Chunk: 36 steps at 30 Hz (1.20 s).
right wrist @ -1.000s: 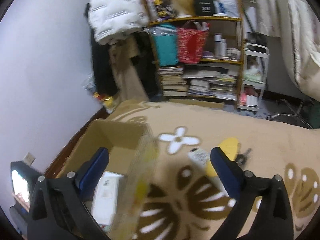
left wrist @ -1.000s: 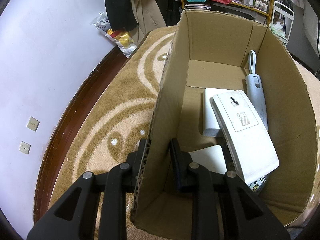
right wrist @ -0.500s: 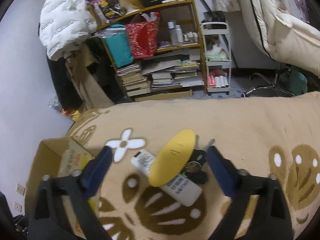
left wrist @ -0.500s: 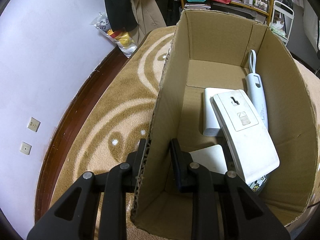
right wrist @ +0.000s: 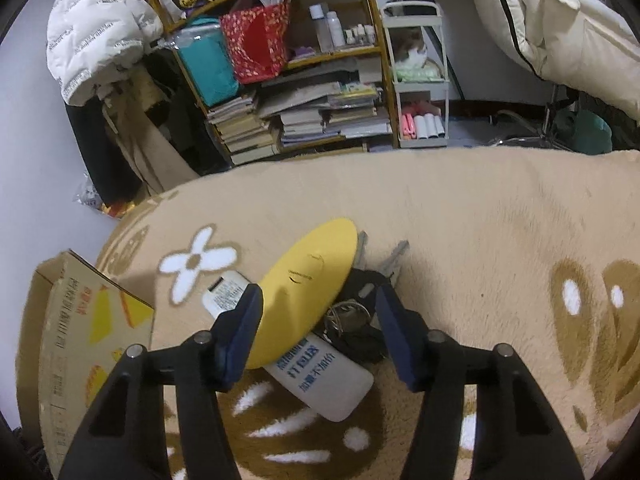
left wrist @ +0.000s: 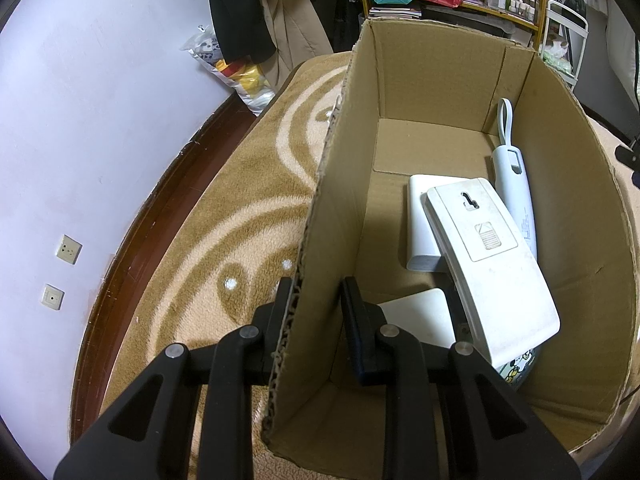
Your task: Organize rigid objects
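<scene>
My left gripper [left wrist: 318, 310] is shut on the left wall of an open cardboard box [left wrist: 340, 184], one finger outside and one inside. In the box lie a large white flat device [left wrist: 488, 264], a white block [left wrist: 420, 216], a slim white tool with a loop [left wrist: 516, 184], a white flat piece [left wrist: 420, 316] and a cartoon-printed item [left wrist: 518, 366]. On the carpet, a yellow oval object [right wrist: 308, 284] rests over a white tube with blue print [right wrist: 320, 376] and a bunch of keys [right wrist: 360, 312]. My right gripper [right wrist: 320, 332] hangs open just above this pile, with the yellow object's near end by its left finger.
The box [right wrist: 72, 332] stands at the left in the right wrist view. A beige patterned carpet [right wrist: 480, 220] covers the floor. A shelf of books and bags [right wrist: 300, 80] and a small white cart [right wrist: 420, 80] stand behind. A wall with sockets [left wrist: 68, 248] runs along the left.
My right gripper has swung right, away from the box, and come down close over the yellow object, tube and keys. The left gripper and box have not moved.
</scene>
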Each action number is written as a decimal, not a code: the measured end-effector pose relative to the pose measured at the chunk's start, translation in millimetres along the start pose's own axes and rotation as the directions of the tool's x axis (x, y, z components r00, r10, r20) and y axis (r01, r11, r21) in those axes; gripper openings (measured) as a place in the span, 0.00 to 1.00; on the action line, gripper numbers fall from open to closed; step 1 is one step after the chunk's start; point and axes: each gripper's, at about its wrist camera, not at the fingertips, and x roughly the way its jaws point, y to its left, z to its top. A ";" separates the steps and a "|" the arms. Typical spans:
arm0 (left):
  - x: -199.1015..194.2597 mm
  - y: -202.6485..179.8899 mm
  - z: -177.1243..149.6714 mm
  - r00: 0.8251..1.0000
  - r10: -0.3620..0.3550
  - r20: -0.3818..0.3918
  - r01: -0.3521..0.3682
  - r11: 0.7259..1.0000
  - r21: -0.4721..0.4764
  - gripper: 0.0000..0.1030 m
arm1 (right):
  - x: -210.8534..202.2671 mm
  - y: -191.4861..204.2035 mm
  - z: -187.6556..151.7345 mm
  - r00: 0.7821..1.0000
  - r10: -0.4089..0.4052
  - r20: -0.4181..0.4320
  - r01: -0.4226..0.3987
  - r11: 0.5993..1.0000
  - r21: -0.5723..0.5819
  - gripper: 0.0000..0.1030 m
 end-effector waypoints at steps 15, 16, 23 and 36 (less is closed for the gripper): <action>-0.5 0.4 -0.1 1.000 0.001 0.000 -0.001 1.000 0.002 0.23 | 20.4 -36.5 -12.7 0.997 0.035 -0.069 -0.025 0.991 0.134 0.47; -0.1 0.5 -0.1 1.000 0.001 -0.001 -0.001 1.000 0.002 0.23 | 20.4 -36.9 -12.8 0.997 0.027 -0.071 -0.017 0.991 0.134 0.42; 0.1 -0.3 -0.8 1.000 0.001 -0.001 -0.001 1.000 0.003 0.23 | 23.7 -25.7 -12.6 0.996 0.010 -0.084 -0.004 0.997 0.073 0.36; 0.9 0.5 -0.5 1.000 -0.006 -0.008 0.006 1.000 0.002 0.23 | 2.7 -18.0 -12.4 1.000 0.009 -0.003 -0.009 1.000 0.014 0.21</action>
